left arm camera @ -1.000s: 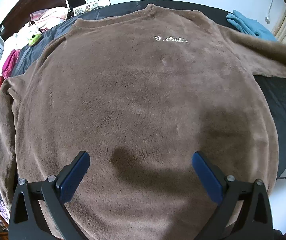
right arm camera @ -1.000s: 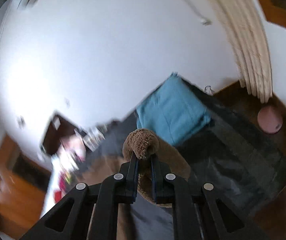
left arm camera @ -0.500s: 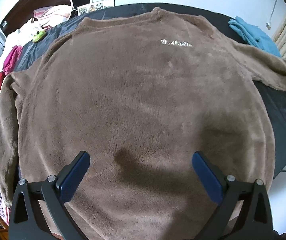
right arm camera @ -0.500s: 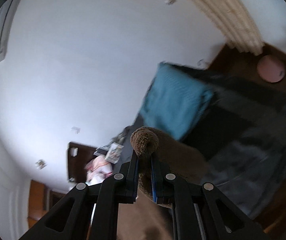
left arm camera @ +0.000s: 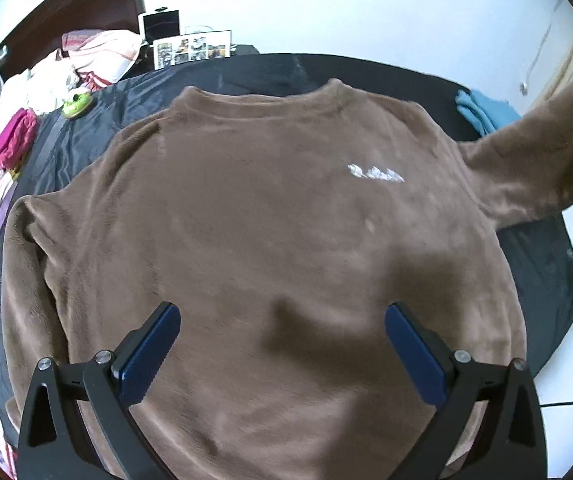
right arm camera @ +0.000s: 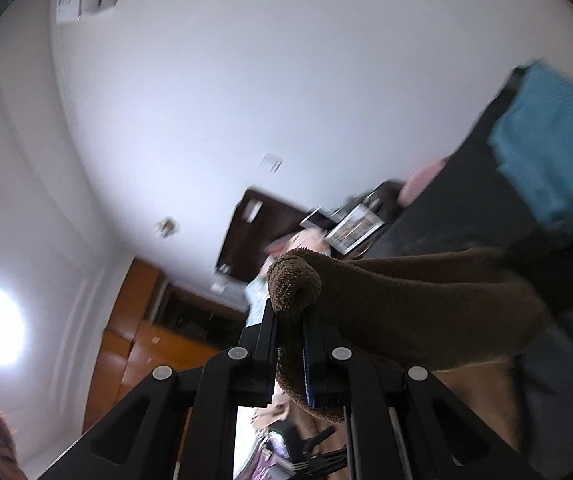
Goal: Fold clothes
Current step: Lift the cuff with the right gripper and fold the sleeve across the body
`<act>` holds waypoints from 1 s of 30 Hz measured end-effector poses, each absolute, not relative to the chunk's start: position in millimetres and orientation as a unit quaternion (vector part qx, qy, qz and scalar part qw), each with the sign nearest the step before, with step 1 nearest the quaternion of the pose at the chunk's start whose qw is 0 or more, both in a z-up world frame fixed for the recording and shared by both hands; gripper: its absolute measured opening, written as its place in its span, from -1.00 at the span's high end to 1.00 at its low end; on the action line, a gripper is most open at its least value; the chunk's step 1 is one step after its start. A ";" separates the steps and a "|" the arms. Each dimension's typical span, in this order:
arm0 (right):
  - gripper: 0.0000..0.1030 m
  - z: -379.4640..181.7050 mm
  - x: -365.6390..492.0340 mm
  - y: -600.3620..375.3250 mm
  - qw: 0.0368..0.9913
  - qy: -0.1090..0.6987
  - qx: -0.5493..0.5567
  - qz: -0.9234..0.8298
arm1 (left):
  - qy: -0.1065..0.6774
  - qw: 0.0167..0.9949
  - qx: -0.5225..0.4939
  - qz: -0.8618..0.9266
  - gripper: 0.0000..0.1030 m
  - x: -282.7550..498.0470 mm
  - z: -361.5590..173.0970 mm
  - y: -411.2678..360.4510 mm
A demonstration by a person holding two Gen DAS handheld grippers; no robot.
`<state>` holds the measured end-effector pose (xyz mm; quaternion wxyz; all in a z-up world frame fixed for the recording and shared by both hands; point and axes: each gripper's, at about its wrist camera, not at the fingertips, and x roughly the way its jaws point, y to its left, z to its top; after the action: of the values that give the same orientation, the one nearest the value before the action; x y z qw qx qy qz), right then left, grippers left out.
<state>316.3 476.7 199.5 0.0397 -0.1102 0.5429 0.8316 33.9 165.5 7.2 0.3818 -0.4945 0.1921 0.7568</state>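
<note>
The brown fleece sweatshirt [left arm camera: 270,240] lies front-up across the dark bedcover [left arm camera: 542,276], white lettering [left arm camera: 374,174] on its chest. Above its lower half, the left gripper [left arm camera: 282,344] hangs with jaws spread wide, holding nothing. The right gripper [right arm camera: 290,340] pinches the sleeve cuff [right arm camera: 294,284] tight, the sleeve [left arm camera: 534,168] lifted clear of the bed.

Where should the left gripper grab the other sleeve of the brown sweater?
Probably its cuff end, from above: that sleeve lies flat along the brown sweater body's edge. The left gripper is open; the right gripper holds the opposite cuff.
</note>
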 end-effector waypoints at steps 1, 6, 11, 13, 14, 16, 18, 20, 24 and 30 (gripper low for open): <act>0.78 200.3 297.6 469.3 0.028 0.540 -0.118 0.833 | 0.188 0.379 -0.496 0.758 -1.00 24.8 6.9 161.2; 0.78 184.8 209.8 437.3 -0.003 0.528 -0.175 0.831 | 0.164 0.361 -0.510 0.763 -1.00 -20.7 -2.1 138.6; 0.78 143.0 133.5 413.8 -0.009 0.517 -0.248 0.819 | 0.141 0.354 -0.521 0.764 -1.00 -56.6 -12.0 122.5; 0.78 119.8 107.2 407.7 -0.007 0.511 -0.280 0.813 | 0.134 0.353 -0.525 0.763 -1.00 -67.4 -15.6 119.3; 0.78 107.5 94.0 404.7 -0.004 0.504 -0.298 0.811 | 0.133 0.352 -0.526 0.763 -1.00 -72.1 -17.6 118.5; 0.78 82.8 74.3 401.3 -0.003 0.493 -0.330 0.805 | 0.131 0.350 -0.530 0.761 -1.00 -80.3 -21.1 117.7; 0.77 58.1 57.0 396.3 0.002 0.482 -0.358 0.800 | 0.130 0.349 -0.535 0.759 -1.00 -87.7 -25.8 118.4; 0.77 39.6 45.0 392.6 0.002 0.474 -0.378 0.796 | 0.129 0.348 -0.539 0.756 -1.00 -92.2 -29.3 119.1; 0.65 12.0 29.4 386.2 -0.006 0.462 -0.401 0.791 | 0.129 0.351 -0.549 0.748 -1.00 -97.8 -37.2 121.6; -0.72 7.1 38.8 390.0 -0.042 0.478 -0.373 0.794 | 0.121 0.361 -0.561 0.735 -1.00 -100.7 -44.3 127.1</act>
<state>38.8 390.0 7.1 -0.0417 -0.3731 0.4780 0.7941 -100.7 127.1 -44.3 0.3608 -0.5612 0.1211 0.7350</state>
